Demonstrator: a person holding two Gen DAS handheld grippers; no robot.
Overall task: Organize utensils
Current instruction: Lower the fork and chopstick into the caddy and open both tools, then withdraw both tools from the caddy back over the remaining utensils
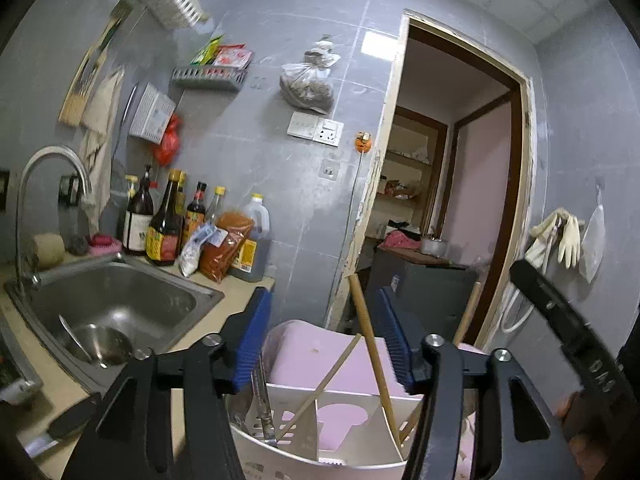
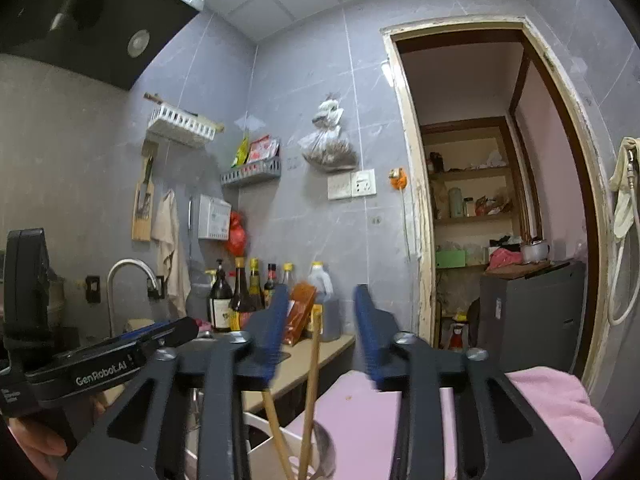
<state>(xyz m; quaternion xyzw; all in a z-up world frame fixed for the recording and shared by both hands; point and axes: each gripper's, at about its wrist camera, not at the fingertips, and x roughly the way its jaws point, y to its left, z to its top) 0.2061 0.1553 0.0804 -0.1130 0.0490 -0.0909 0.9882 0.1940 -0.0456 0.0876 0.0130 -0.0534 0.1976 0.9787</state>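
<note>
A white slotted utensil holder (image 1: 296,420) stands just below my left gripper (image 1: 324,300), in front of a pink stool (image 1: 312,344). Several wooden chopsticks (image 1: 370,348) lean in its compartments, and a metal utensil (image 1: 264,412) stands at its left side. The left gripper's blue pads are apart; one chopstick rises between them close to the right pad, not pinched. In the right wrist view my right gripper (image 2: 322,296) is open too, with a loose chopstick (image 2: 314,364) standing between its fingers. A second chopstick (image 2: 276,428) and a metal spoon (image 2: 326,446) sit lower in the holder.
A steel sink (image 1: 132,296) with a bowl (image 1: 100,344) and a tap (image 1: 52,160) lies to the left. Sauce bottles (image 1: 164,224) and packets line the counter's back. An open doorway (image 1: 452,184) is ahead on the right. Racks hang on the wall.
</note>
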